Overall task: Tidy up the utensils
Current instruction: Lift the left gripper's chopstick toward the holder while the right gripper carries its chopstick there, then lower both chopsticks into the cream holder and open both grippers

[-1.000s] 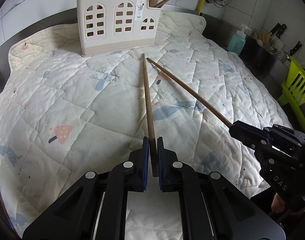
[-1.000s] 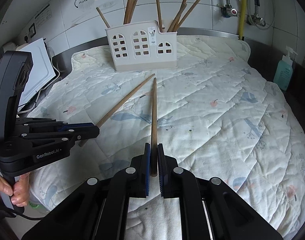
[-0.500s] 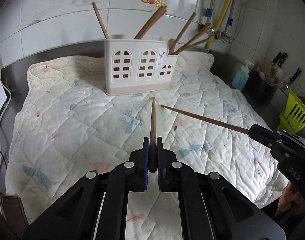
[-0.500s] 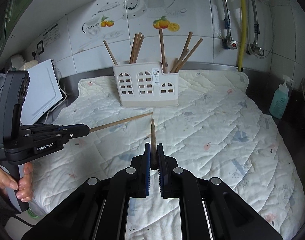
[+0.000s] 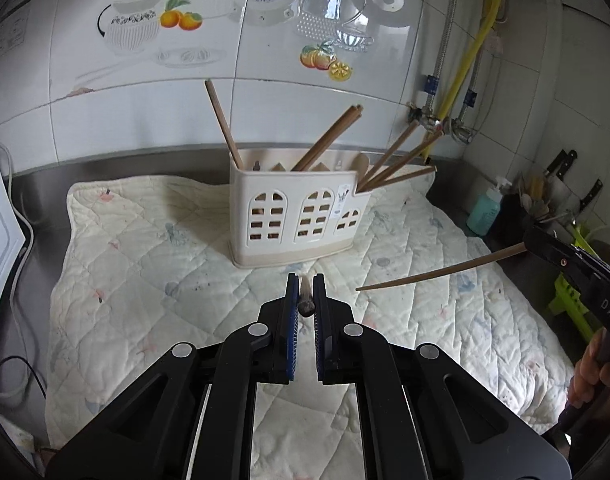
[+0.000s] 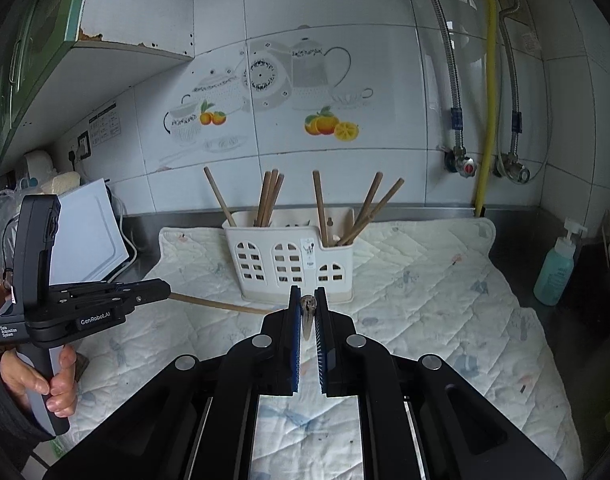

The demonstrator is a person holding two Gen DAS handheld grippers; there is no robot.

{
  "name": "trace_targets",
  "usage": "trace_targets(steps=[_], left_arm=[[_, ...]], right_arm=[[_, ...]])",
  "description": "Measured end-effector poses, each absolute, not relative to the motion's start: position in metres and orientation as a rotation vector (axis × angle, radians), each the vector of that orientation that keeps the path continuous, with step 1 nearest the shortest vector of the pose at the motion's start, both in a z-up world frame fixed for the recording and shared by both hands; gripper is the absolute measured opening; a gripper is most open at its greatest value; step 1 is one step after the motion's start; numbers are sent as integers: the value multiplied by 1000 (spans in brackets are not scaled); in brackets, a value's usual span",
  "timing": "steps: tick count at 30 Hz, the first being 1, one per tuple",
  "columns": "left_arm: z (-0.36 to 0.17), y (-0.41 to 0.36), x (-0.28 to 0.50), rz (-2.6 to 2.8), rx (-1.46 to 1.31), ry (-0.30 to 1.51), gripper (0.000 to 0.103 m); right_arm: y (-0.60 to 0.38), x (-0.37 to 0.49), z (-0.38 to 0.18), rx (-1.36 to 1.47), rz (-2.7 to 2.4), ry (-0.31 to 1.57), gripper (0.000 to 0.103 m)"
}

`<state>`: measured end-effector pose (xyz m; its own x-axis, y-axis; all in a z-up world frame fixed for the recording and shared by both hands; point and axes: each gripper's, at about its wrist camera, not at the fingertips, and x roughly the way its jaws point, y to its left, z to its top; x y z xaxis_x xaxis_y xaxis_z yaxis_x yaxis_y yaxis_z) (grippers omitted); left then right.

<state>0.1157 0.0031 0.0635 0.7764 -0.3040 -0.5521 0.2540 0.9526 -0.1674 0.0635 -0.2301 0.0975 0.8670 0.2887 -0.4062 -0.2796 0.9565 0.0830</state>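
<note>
Gripping chopsticks (image 5: 306, 300) (both grippers, angled down)

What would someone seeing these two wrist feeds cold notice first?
Probably the two black two-finger grippers, each clamping one brown wooden chopstick above the quilted cream mat: the left gripper and the right gripper. Beyond them, mid-mat near the tiled wall, stands the cream plastic utensil holder with arched window cut-outs, bristling with more wooden chopsticks. The right gripper's chopstick crosses the left wrist view from the right.
</note>
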Motion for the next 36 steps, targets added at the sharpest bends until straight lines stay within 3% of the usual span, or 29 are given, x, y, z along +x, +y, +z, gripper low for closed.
trace_targets(steps=[17, 27, 36], left_arm=[[184, 9, 148, -262, 4, 409, 5], [241, -8, 172, -213, 46, 239, 5], [230, -11, 213, -165, 39, 243, 5]], right_arm=[[-220, 103, 193, -135, 248, 302, 7], [-211, 148, 190, -147, 245, 355, 7], [-210, 178, 173, -139, 246, 419, 7]])
